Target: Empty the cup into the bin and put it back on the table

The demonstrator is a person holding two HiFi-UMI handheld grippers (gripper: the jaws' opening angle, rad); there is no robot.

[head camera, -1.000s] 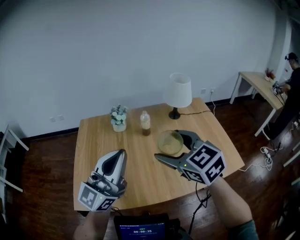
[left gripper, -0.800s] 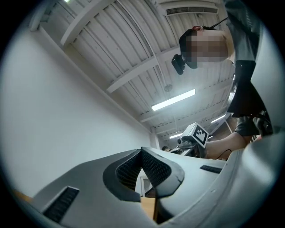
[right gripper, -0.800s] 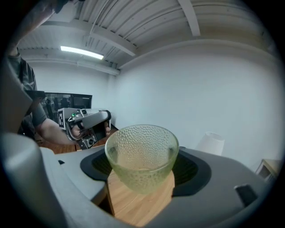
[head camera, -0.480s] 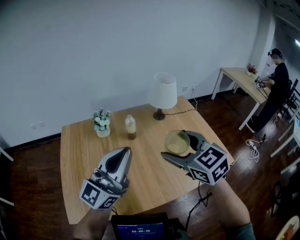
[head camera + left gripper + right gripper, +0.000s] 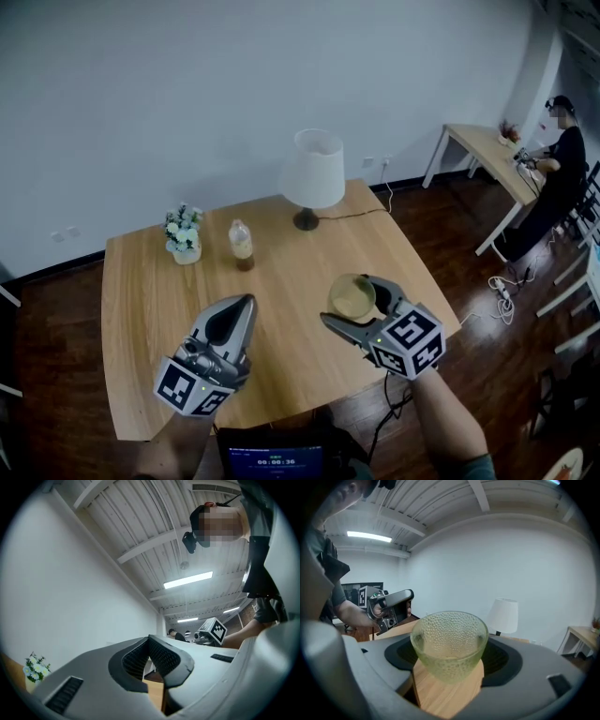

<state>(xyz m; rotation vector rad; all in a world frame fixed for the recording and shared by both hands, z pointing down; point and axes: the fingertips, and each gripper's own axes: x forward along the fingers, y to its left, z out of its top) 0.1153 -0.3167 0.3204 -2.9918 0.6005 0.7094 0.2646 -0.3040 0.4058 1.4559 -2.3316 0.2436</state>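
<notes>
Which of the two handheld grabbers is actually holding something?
The right gripper: its jaws clasp the dimpled glass cup. The left gripper is shut, empty.

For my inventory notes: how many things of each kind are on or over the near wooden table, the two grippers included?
Lamp: 1
Bottle: 1
Flower pot: 1
Cup: 1, held in the right gripper
Grippers: 2, the right gripper and the left gripper
Total: 6

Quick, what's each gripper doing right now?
Left gripper: closed, nothing between its jaws.
Right gripper: closed on the glass cup.
</notes>
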